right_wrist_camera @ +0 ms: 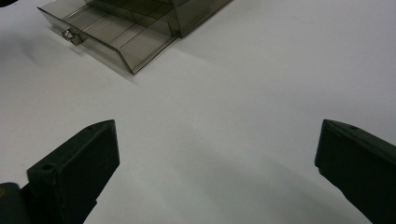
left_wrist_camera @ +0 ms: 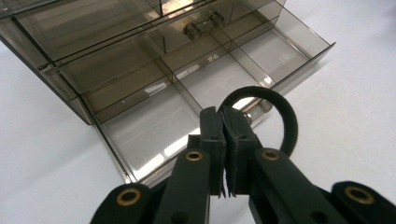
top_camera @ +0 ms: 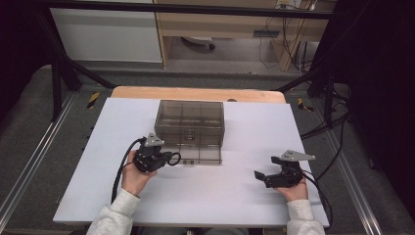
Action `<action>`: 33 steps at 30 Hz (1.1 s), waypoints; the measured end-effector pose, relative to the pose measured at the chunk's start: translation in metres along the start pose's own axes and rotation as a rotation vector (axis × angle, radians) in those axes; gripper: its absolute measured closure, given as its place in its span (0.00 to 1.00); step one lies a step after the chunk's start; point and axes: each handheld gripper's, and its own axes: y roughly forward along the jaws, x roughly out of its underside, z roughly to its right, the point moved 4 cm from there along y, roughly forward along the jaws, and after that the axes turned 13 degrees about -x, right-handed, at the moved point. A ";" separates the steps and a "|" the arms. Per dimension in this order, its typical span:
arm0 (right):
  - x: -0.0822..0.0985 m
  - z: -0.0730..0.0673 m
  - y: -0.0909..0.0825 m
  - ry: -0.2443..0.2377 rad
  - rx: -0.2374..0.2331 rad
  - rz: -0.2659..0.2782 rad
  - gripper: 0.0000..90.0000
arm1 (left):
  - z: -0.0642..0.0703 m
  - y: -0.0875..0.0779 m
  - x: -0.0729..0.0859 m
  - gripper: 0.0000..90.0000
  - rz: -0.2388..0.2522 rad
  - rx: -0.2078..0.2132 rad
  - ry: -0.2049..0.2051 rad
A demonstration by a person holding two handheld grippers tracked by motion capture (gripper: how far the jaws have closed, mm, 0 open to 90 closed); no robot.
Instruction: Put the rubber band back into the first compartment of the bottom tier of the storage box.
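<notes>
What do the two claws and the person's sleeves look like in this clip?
Both are black two-jaw tools. The left claw has brass-coloured rivets on its jaw arms, a grey three-cornered plate on top and a black cable trailing back. The right claw has blocky black jaws, a like grey plate and a black cable. Both sleeves are light grey with ribbed cuffs.

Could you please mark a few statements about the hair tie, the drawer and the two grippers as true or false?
1. The left gripper is shut on the hair tie. True.
2. The drawer is pushed fully in. False: it stands pulled out of the box.
3. The right gripper is open and holds nothing. True.
4. The hair tie lies in a drawer compartment. False: it hangs from the left fingers at the drawer's front edge.
5. The right gripper grips the drawer handle. False: it rests apart on the table.
</notes>
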 end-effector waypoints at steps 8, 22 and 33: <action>0.000 0.000 0.000 -0.002 0.001 -0.001 0.00 | -0.005 0.002 0.000 0.96 0.000 -0.013 -0.006; 0.000 0.001 0.000 -0.003 0.003 -0.001 0.00 | -0.014 0.007 -0.001 0.96 -0.001 -0.044 -0.016; 0.000 0.001 0.000 -0.002 0.003 -0.001 0.00 | -0.020 0.011 -0.001 0.96 -0.004 -0.062 -0.025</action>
